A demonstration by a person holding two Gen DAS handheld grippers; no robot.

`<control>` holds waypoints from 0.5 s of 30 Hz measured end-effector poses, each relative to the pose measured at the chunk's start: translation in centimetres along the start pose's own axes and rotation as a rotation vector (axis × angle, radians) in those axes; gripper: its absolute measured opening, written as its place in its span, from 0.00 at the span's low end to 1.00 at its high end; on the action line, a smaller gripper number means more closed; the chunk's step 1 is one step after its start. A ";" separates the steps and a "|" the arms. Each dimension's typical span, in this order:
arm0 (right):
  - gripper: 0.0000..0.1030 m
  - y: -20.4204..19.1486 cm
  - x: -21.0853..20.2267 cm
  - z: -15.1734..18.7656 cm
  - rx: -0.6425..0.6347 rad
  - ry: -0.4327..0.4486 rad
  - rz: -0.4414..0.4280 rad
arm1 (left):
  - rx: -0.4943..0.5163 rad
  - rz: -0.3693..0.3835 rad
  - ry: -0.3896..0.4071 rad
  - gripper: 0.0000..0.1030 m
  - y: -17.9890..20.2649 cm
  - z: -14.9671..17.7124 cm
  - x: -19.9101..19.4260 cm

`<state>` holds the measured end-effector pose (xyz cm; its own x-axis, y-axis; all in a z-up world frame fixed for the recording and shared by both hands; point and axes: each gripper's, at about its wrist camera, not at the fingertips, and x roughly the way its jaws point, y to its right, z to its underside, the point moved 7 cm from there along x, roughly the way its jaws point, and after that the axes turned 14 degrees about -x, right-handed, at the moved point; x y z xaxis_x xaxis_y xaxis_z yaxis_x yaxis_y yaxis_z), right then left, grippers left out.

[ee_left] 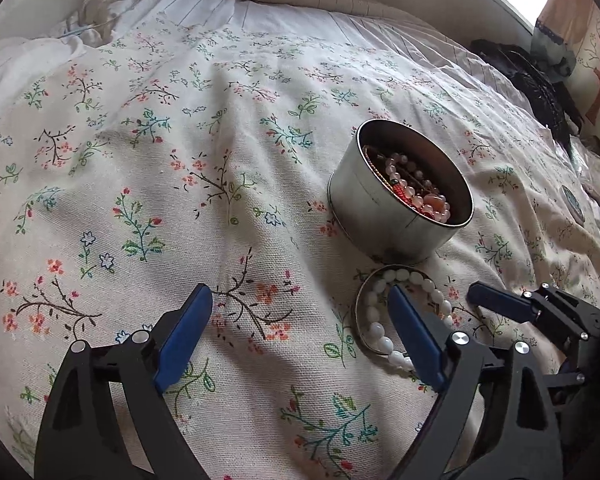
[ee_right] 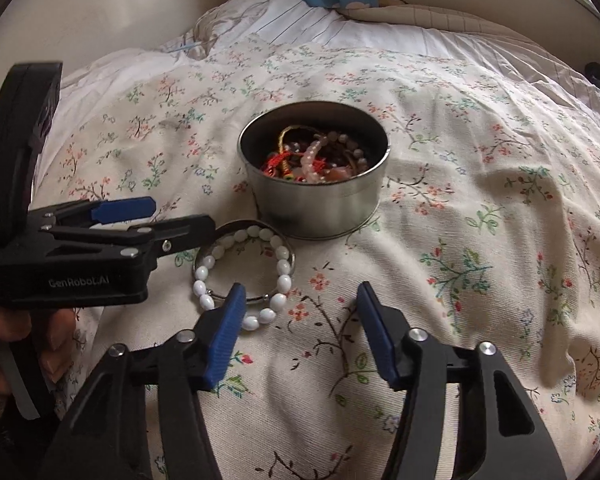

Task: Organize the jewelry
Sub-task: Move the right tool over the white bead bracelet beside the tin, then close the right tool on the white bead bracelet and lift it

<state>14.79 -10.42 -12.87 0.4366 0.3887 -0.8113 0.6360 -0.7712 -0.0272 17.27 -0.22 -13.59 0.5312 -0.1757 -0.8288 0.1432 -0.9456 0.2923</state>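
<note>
The left gripper (ee_left: 300, 300) hovers over the floral bedspread (ee_left: 140, 200) with its fingers (ee_left: 188, 336) spread wide, holding nothing. Just right, a white bead bracelet (ee_right: 260, 268) and thin metal bangle (ee_right: 244, 224) lie together beside the round tin (ee_right: 316, 208) of jewelry. The right gripper (ee_right: 300, 300) stands open too, empty.

On a floral bedspread (ee_left: 140, 184) stands a round metal tin (ee_left: 384, 216), lidless, holding a tangle of pink, red and pale beaded bracelets (ee_left: 420, 192). Just in front of it lie a white bead bracelet (ee_left: 376, 320) and a thin metal bangle (ee_left: 360, 300), overlapping. The left gripper (ee_left: 300, 300) has its blue fingers spread wide, one over the bracelet. The right gripper (ee_left: 500, 300) enters from the right edge.
</note>
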 end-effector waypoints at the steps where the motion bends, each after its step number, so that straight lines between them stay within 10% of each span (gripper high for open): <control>1: 0.46 -0.1 0.1 -0.2 -0.002 0.002 -0.009 | 0.005 0.001 -0.002 0.83 0.2 0.1 0.0; 5: 0.10 0.2 0.4 -0.2 0.033 0.004 -0.077 | -0.003 -0.001 -0.003 0.82 -0.1 0.0 0.2; 15: 0.08 3.7 -3.4 2.4 0.187 0.037 -0.008 | 0.091 0.020 -0.004 0.79 1.9 0.6 0.3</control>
<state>14.13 -15.75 -11.60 0.4574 0.4109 -0.7886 0.5119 -0.8468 -0.1443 17.18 -2.20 -13.64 0.5297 -0.1960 -0.8252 0.0563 -0.9627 0.2647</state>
